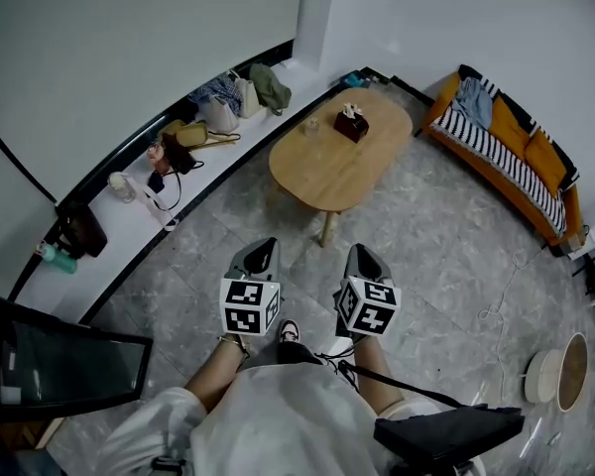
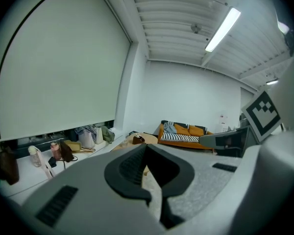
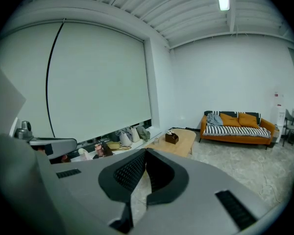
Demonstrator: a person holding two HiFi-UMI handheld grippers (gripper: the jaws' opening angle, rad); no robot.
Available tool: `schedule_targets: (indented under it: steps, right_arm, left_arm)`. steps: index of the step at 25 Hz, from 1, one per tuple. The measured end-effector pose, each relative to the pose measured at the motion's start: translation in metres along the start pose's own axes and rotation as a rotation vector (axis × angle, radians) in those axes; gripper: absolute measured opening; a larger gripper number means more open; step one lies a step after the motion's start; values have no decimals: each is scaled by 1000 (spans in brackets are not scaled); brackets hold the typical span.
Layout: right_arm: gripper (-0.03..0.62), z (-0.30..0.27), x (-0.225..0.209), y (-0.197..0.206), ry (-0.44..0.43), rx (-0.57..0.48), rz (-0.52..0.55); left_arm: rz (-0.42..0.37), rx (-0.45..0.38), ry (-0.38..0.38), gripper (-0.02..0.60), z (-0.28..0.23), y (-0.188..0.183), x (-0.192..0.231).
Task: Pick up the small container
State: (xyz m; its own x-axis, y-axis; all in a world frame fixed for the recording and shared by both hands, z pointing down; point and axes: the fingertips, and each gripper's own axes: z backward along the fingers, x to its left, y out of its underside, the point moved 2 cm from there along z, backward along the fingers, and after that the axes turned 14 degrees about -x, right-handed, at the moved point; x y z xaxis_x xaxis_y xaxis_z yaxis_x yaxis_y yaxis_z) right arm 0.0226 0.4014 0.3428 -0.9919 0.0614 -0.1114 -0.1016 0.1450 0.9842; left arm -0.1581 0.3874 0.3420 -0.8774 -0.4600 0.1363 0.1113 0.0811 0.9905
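A small clear container [image 1: 311, 125] stands on the oval wooden table [image 1: 327, 172], just left of a brown tissue box [image 1: 352, 124]. In the right gripper view the container [image 3: 156, 140] shows small and far off, beside the box [image 3: 172, 138]. Both grippers are held low in front of the person, well short of the table. My left gripper [image 1: 265, 246] is shut with nothing in it, its jaws meeting at the tip [image 2: 146, 146]. My right gripper [image 1: 361, 252] is also shut and empty, its jaws touching [image 3: 146, 152].
An orange sofa [image 1: 506, 142] with a striped blanket stands at the right. A long white ledge [image 1: 129, 216] along the left wall carries several bags. A black screen [image 1: 64, 365] is at the lower left. A round white object [image 1: 555, 370] and a cable lie on the floor at right.
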Motion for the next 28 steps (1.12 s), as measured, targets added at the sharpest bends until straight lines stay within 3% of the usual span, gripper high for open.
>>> schedule_targets:
  steps: [15,28]
  right_arm:
    - [23,-138,-64,-25,-11,19,-26]
    - [23,-198,-103,-17,-6,50,-75]
  left_arm:
    - [-18,13,-20,8,-148,-13,23]
    - [-31,55,-36,8,-212,-5,30]
